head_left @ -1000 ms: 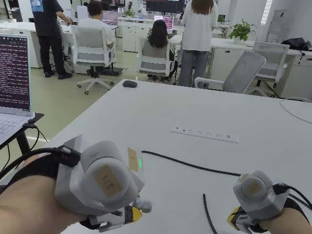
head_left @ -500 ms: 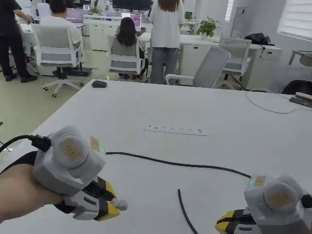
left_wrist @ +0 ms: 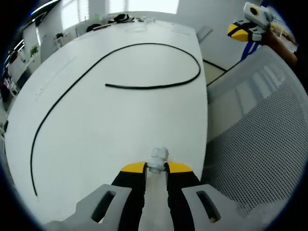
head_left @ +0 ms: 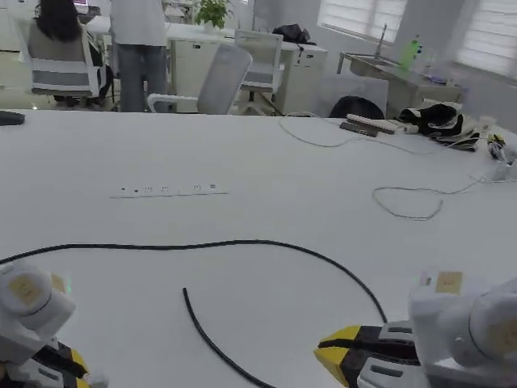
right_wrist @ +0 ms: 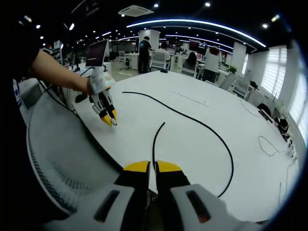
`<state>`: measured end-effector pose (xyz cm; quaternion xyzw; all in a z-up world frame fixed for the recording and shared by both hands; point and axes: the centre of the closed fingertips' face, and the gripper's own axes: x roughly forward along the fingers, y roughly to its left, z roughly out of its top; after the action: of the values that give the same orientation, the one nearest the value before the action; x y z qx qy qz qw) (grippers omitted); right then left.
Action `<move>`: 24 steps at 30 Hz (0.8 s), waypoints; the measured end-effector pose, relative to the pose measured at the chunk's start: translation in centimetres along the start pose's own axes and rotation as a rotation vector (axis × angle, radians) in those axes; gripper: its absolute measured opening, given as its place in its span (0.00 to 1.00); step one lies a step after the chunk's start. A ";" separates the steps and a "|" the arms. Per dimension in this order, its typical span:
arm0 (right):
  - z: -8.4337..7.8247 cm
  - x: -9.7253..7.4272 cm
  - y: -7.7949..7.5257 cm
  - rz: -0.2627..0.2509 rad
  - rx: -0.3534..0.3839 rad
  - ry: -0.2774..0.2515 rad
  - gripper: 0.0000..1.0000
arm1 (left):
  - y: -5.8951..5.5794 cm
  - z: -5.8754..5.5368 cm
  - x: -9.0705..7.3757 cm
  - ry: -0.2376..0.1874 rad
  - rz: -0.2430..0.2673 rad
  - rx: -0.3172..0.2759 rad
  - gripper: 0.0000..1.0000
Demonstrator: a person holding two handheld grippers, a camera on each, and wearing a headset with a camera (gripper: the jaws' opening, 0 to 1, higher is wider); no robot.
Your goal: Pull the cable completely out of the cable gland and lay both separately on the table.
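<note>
White plastic cable gland (left_wrist: 158, 156) is pinched in the left tool (left_wrist: 156, 167) near the edge of the white bench (left_wrist: 120, 130); the black cable (left_wrist: 144, 87) lies free on it. Released carelessly, the gland may roll off. The right tool (right_wrist: 153, 166) looks closed and empty.

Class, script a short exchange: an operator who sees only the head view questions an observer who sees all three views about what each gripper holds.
Operator: What is the left gripper holding?
Observer: It is shut on the white cable gland; the cable lies apart from it on the table.
Operator: Does the right gripper hold the cable?
Observer: No. It is shut on nothing, clear of the cable's loop.
</note>
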<state>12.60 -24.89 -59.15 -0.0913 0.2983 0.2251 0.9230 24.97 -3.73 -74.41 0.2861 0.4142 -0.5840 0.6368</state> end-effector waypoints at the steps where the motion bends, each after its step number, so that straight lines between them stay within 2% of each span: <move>1: 0.0 -0.2 0.2 -0.001 0.005 -0.006 0.03 | 0.1 -0.2 0.3 0.010 0.000 0.020 0.17; 4: -0.4 -0.5 0.5 -0.016 0.008 -0.002 0.03 | 0.5 -1.0 1.0 0.044 0.002 0.039 0.17; 6: -0.5 -0.6 0.6 -0.022 0.016 0.001 0.03 | 0.5 -1.3 1.4 0.048 -0.003 0.034 0.17; 7: -0.5 -0.6 0.6 -0.023 0.018 0.004 0.02 | 0.5 -0.9 1.1 0.028 -0.010 0.062 0.17; 8: -0.3 -0.8 0.7 -0.025 0.022 0.005 0.02 | 0.7 -0.6 1.2 0.008 0.002 0.022 0.17; 9: -0.2 -1.0 0.8 -0.024 0.030 0.003 0.01 | 0.8 -0.8 1.2 0.021 0.007 0.031 0.17; 11: 0.9 -1.3 1.1 -0.017 0.040 -0.025 0.02 | 0.8 -0.8 1.1 0.017 0.002 0.030 0.17; 15: 2.0 -1.4 1.2 -0.022 0.011 -0.040 0.03 | 0.5 -0.8 0.9 0.020 0.007 0.019 0.18; 16: 2.1 -1.3 1.2 -0.021 0.004 -0.036 0.03 | 0.7 -1.0 0.6 0.043 0.018 0.063 0.20; 17: 2.2 -1.3 1.3 -0.018 0.002 -0.034 0.03 | 0.6 -1.0 0.4 0.043 0.023 0.073 0.21; 19: 2.2 -1.1 1.4 -0.011 -0.002 -0.028 0.04 | 0.4 -0.9 -0.2 0.047 0.029 0.066 0.27; 21: 1.9 -0.8 1.7 0.004 -0.012 -0.008 0.05 | 0.0 -0.4 -1.4 0.034 0.035 0.052 0.33; 24: 1.5 -0.2 1.9 0.027 -0.032 0.030 0.06 | -0.7 0.1 -3.8 0.019 0.043 0.065 0.38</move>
<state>12.29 -22.84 -57.90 -0.1055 0.3098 0.2408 0.9137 24.42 -1.98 -71.02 0.3208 0.3947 -0.5806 0.6358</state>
